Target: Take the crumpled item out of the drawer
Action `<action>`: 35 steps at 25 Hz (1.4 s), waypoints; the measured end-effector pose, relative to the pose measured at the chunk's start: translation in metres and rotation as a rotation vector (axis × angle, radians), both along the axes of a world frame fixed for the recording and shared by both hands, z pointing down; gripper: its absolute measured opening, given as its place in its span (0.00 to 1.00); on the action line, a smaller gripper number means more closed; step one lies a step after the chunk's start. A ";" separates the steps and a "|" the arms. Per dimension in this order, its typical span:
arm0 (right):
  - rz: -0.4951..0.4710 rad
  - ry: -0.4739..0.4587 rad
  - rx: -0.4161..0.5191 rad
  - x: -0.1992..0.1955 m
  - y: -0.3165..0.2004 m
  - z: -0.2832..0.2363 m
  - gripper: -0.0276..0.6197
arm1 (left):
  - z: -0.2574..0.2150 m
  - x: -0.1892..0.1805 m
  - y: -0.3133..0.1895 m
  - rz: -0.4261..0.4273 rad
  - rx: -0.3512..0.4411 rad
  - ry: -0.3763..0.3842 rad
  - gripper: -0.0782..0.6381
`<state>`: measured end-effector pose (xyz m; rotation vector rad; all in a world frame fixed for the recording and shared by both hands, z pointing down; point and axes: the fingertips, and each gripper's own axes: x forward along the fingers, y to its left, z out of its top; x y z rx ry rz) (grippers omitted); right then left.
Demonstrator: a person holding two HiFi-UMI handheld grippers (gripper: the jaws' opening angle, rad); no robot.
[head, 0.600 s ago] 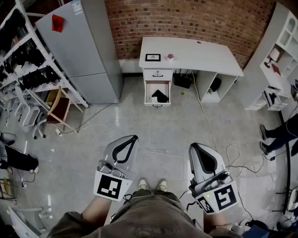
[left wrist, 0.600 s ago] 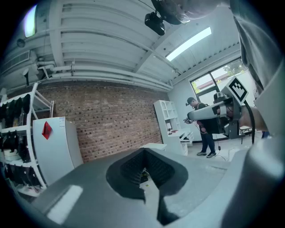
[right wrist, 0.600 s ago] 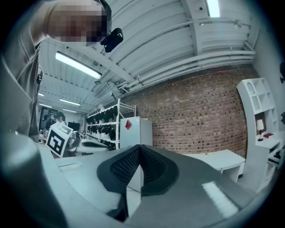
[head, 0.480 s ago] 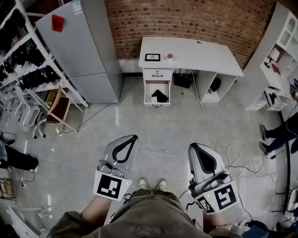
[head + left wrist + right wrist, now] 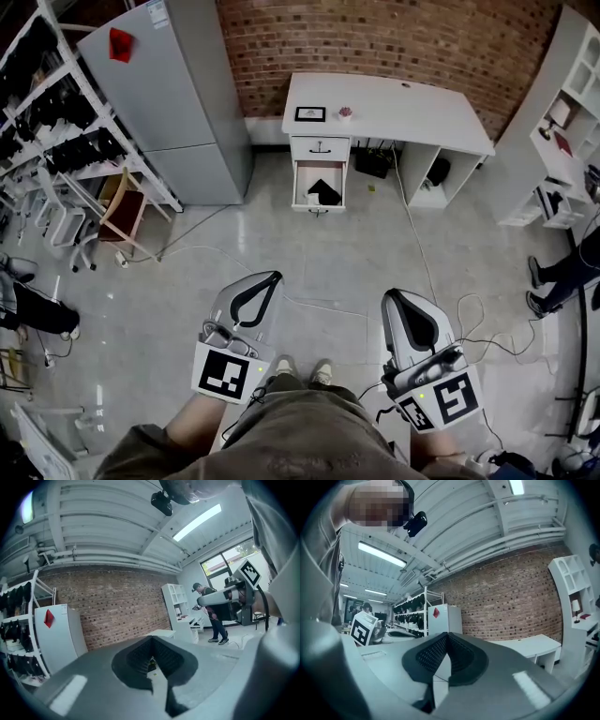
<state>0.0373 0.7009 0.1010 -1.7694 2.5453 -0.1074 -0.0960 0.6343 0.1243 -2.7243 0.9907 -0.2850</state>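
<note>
- Since the earlier frames the head view has drifted a little. The fridge and the shelves on the left loom slightly larger, and both grippers sit a touch lower in the frame. The drawer has stayed open.
- The left gripper is held low in front of the person, above the pale floor. Its own view shows the jaws pressed together at the tip with nothing between them.
- The right gripper is level with it on the other side. It too is clenched and empty, the pads meeting in a closed point.
- The crumpled item, black, lies inside the open drawer toward its right side. It is well apart from both grippers, across a stretch of floor.
- The open drawer is the lower one under the left end of the white desk. The upper drawer is closed.
- On the desk top stand a small frame and, just beside it, a small pink thing.
- The desk stands against a brick wall, with the fridge to its left and a white shelf unit at the right.
- Cables trail over the floor from the desk toward the right gripper.
- A chair stands near the foot of the shelves.
- A second person's legs show at the right edge.
</note>
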 end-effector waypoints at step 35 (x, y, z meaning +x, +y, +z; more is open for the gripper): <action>0.026 0.013 -0.079 0.049 -0.104 0.040 0.41 | 0.035 0.035 -0.100 -0.042 -0.048 -0.003 0.11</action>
